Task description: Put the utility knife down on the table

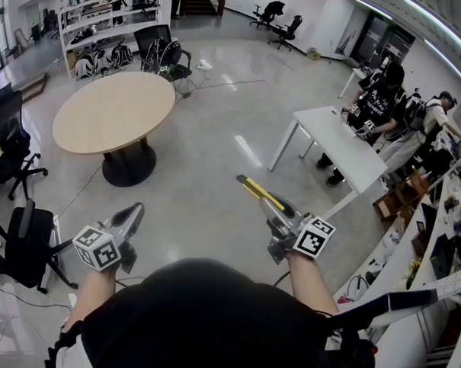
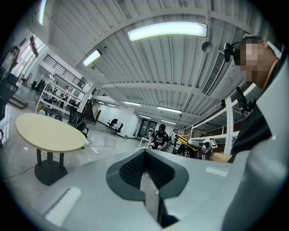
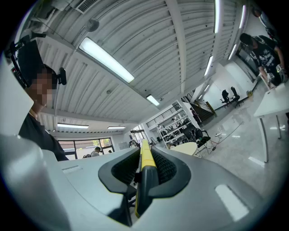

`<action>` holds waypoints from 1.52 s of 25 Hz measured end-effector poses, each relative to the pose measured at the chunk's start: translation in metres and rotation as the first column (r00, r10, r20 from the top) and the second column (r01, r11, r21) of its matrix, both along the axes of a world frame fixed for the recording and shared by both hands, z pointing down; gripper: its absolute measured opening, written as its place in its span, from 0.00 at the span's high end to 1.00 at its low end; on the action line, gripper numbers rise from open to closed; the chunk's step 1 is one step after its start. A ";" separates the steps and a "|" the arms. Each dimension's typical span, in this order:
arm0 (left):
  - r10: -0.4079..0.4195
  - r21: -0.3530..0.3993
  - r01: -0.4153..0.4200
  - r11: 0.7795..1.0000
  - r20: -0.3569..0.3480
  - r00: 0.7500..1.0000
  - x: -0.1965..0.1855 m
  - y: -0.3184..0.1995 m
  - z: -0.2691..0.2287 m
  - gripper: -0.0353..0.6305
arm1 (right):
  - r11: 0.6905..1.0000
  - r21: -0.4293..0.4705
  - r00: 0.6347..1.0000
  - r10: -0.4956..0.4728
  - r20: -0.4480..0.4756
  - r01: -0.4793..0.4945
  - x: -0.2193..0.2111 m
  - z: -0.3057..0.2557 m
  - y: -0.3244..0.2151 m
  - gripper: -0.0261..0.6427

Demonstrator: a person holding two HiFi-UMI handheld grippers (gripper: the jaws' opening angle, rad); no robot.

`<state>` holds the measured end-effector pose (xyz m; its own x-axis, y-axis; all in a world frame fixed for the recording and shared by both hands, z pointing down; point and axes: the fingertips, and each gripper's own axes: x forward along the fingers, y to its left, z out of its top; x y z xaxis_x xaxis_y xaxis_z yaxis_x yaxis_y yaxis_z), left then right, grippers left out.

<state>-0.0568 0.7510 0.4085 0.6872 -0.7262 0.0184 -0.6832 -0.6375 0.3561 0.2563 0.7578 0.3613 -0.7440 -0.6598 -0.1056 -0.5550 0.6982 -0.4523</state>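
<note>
The right gripper (image 1: 271, 206) is clamping the utility knife (image 1: 255, 189), jaws narrow on its yellow-and-black body, with much of it poking forward over open floor. The left gripper (image 1: 134, 212) is riding empty, jaws pressed together. The risk: the round table (image 1: 113, 116) and the white desk (image 1: 339, 140) are both sitting well apart from the knife, so any loosening now is sending it to the floor. That overhang may also be pivoting between the pads.

Between right gripper (image 1: 271, 206) and its ribbed matt black pads (image 3: 168, 169): smooth yellow-and-black plastic utility knife (image 3: 145, 159). Ahead of left gripper (image 1: 131, 216): matt beige round wood-look table (image 1: 113, 110), glossy pale grey floor (image 1: 206, 150).
</note>
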 end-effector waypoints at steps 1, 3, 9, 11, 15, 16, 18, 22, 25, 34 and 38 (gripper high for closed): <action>0.003 -0.002 -0.003 1.000 0.001 1.000 0.004 -0.001 -0.001 0.95 | 1.000 0.001 1.000 0.000 0.003 0.000 0.004 -0.001 0.000 0.83; 0.010 -0.004 -0.010 1.000 0.004 1.000 0.014 -0.002 -0.002 0.95 | 1.000 0.002 1.000 0.001 0.009 -0.001 0.011 -0.003 0.001 0.83; 0.043 -0.012 -0.043 0.999 0.013 0.999 0.055 -0.007 -0.003 0.95 | 1.000 -0.001 0.999 0.020 0.028 -0.020 0.047 -0.002 0.003 0.83; 0.055 -0.014 -0.054 0.998 0.015 0.998 0.072 -0.009 -0.003 0.95 | 1.000 -0.005 0.999 0.021 0.038 -0.021 0.063 -0.001 0.005 0.83; 0.082 -0.020 -0.082 0.996 0.014 0.997 0.114 -0.016 -0.003 0.95 | 1.000 -0.019 0.998 0.013 0.056 -0.012 0.099 0.001 0.010 0.82; 0.092 -0.022 -0.092 0.996 0.013 0.996 0.127 -0.018 -0.003 0.95 | 1.000 -0.022 0.998 0.019 0.058 -0.018 0.109 0.002 0.010 0.82; 0.115 -0.026 -0.115 0.993 0.011 0.993 0.152 -0.021 -0.003 0.95 | 0.999 -0.027 0.998 0.031 0.063 -0.029 0.129 0.004 0.012 0.82; 0.169 -0.036 -0.169 0.985 0.014 0.985 0.199 -0.025 0.000 0.95 | 0.998 -0.037 0.996 0.045 0.071 -0.042 0.163 0.009 0.014 0.82; 0.194 -0.048 -0.193 0.980 0.024 0.981 0.221 -0.031 0.007 0.95 | 0.998 -0.048 0.996 0.049 0.078 -0.046 0.179 0.018 0.008 0.82; 0.180 -0.087 -0.180 0.980 -0.016 0.984 0.189 -0.098 0.030 0.95 | 0.996 -0.090 0.998 0.030 0.060 -0.024 0.144 0.035 -0.061 0.82; 0.190 -0.087 -0.193 0.977 -0.041 0.981 0.148 -0.162 0.033 0.95 | 0.996 -0.086 0.999 0.031 0.045 -0.028 0.099 0.026 -0.123 0.82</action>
